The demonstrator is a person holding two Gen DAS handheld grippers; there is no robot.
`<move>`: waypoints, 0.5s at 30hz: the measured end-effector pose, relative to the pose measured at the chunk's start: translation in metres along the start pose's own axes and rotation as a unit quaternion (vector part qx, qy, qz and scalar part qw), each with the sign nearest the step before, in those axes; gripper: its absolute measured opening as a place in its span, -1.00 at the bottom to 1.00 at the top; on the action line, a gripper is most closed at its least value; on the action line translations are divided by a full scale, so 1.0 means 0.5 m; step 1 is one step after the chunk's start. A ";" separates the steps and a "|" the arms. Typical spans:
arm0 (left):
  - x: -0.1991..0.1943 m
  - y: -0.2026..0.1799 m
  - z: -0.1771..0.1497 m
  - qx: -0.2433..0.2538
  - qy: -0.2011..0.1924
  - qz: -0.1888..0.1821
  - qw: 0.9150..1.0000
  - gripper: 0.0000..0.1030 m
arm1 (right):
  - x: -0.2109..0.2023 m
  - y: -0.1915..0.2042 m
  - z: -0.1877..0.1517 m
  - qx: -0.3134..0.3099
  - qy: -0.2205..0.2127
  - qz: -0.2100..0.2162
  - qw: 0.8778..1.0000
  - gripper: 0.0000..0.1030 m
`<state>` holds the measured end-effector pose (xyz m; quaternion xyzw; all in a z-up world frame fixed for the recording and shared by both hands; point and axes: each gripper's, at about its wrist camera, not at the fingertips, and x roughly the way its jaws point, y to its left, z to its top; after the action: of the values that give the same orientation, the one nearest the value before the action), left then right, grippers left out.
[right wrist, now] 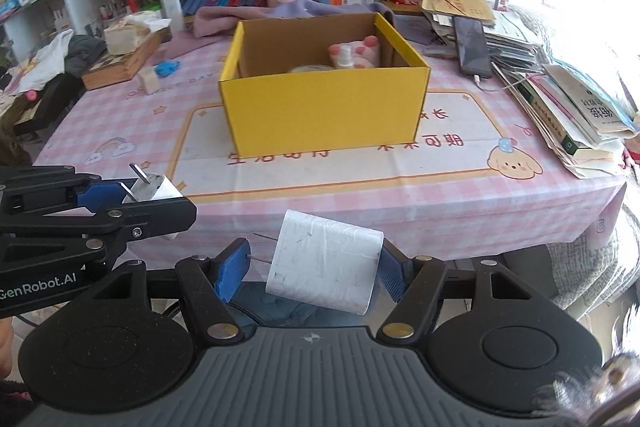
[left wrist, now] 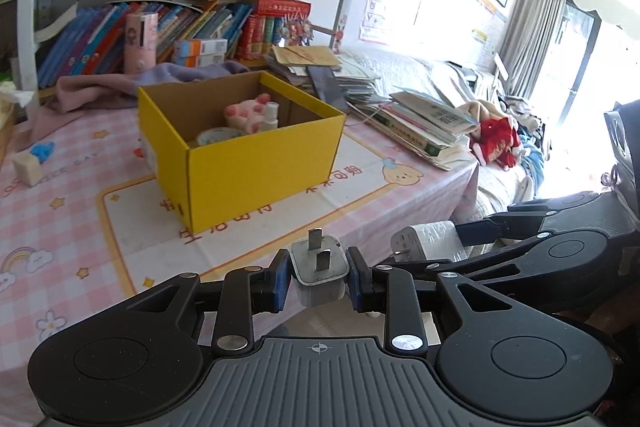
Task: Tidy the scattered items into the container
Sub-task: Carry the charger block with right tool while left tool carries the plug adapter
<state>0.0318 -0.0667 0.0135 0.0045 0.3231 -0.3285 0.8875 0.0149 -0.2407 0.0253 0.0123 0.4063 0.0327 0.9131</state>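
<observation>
A charger is clamped in each gripper's fingers (left gripper (left wrist: 319, 277), right gripper (right wrist: 316, 269)), to be carried ahead of the fingers and dropped into the yellow box (right wrist: 324, 107).

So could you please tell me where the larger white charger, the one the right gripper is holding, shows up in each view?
Left wrist view: the larger white charger sits right of centre, low, held in the right gripper.
Right wrist view: it is bottom centre, between the blue pads.
Shared landmark: the yellow box on the table beyond.
</observation>
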 end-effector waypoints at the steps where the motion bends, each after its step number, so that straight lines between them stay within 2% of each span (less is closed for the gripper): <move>1: 0.005 -0.002 0.004 0.001 0.000 -0.001 1.000 -0.46 | 0.003 -0.006 0.002 0.001 0.000 0.000 1.000 0.27; 8: 0.039 -0.007 0.035 0.005 -0.010 -0.002 1.000 -0.46 | 0.020 -0.037 0.029 -0.006 -0.011 -0.001 1.000 0.27; 15: 0.081 -0.001 0.083 0.011 -0.028 0.018 0.999 -0.46 | 0.057 -0.072 0.079 -0.027 -0.024 0.005 0.999 0.27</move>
<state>0.0784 -0.0998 0.0234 0.0105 0.2941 -0.3163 0.9018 0.0652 -0.2746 0.0289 -0.0094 0.3834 0.0476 0.9223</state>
